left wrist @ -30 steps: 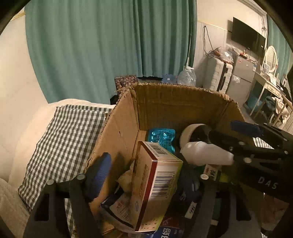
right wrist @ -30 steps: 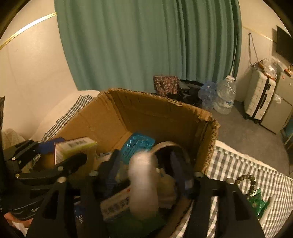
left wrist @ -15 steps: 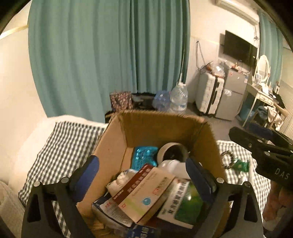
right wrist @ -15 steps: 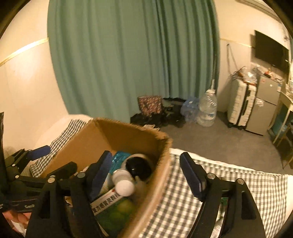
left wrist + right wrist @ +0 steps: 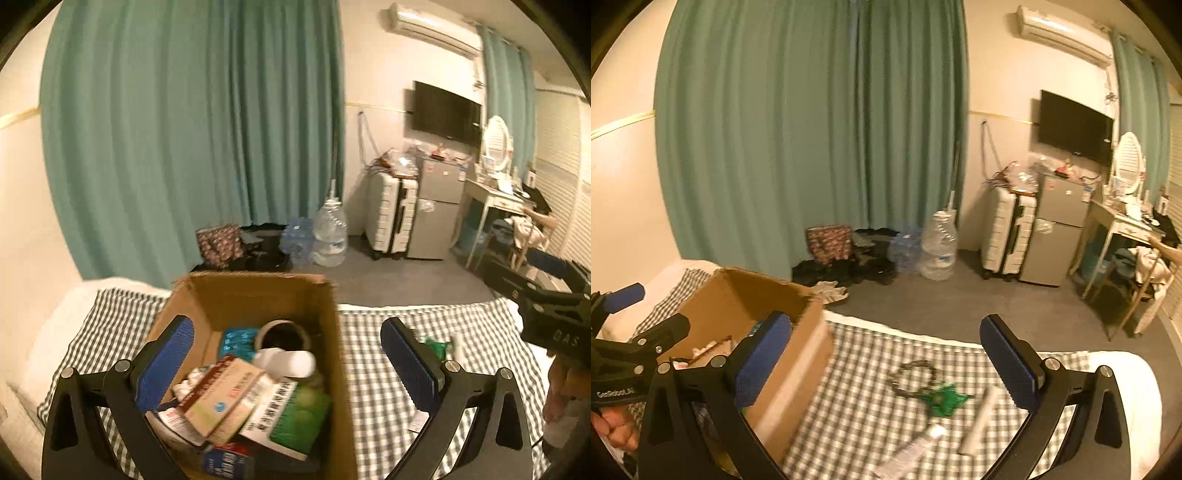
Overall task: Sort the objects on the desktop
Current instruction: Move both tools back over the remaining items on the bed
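A cardboard box (image 5: 258, 291) stands on the checked cloth, filled with a medicine box (image 5: 221, 395), a green pack (image 5: 299, 417), a white bottle (image 5: 288, 363), a tape roll (image 5: 282, 332) and a blue packet. My left gripper (image 5: 288, 354) hangs open and empty above the box. My right gripper (image 5: 886, 354) is open and empty above the cloth right of the box (image 5: 738, 295). Below it lie a bead bracelet (image 5: 912, 376), a green packet (image 5: 942, 398), a white tube (image 5: 982, 417) and a white bottle (image 5: 916, 446).
The checked cloth (image 5: 857, 406) covers a white bed whose edge drops to a grey floor. Beyond are a teal curtain (image 5: 812, 129), water jugs (image 5: 938, 247), a suitcase (image 5: 1004, 232), a small fridge and a desk (image 5: 1123, 229).
Both grippers let go of their objects in the box, opened and pulled back upward. The right gripper has swung right, over the cloth beside the box.
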Demonstrator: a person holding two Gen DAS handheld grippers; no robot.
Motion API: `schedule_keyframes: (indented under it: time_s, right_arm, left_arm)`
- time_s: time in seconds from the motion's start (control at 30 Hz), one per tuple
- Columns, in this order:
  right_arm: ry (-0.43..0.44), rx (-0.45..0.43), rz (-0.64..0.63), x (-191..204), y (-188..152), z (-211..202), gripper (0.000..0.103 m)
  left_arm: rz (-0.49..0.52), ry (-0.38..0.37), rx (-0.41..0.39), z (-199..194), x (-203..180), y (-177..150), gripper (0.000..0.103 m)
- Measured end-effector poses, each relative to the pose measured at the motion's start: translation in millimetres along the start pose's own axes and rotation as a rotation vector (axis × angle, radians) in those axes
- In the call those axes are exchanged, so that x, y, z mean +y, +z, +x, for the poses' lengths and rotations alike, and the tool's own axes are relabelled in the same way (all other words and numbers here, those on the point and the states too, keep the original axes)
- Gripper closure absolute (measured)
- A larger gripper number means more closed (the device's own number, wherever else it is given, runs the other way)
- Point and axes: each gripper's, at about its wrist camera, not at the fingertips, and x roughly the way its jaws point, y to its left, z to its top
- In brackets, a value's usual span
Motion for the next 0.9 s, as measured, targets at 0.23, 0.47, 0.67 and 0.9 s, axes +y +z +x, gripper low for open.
schedule_keyframes:
  time_s: [0.23, 0.47, 0.67, 0.9]
  right_arm:
    - [-0.088, -0.003, 0.051, -52.9, -10.9, -27.9, 0.0]
    - [-0.113, 0.066, 0.166, -106.3, -25.3, -35.0, 0.0]
    - [-0.25, 0.052, 0.091, -121.4, -43.8, -34.3, 0.0]
    - [-0.195, 0.171, 0.147, -150.8, -72.4, -7.3, 0.0]
  left_arm:
    - [0.069, -0.067, 0.0, -5.2, -46.1, -3.9, 0.0]
    - [0.123, -0.126, 0.059, 6.3, -87.8, -13.9, 0.0]
    - [0.215, -0.247, 0.082, 15.5, -131.5, -34.8, 0.0]
    - [0.21, -0.309, 0.183, 49.6, -159.7, -63.2, 0.0]
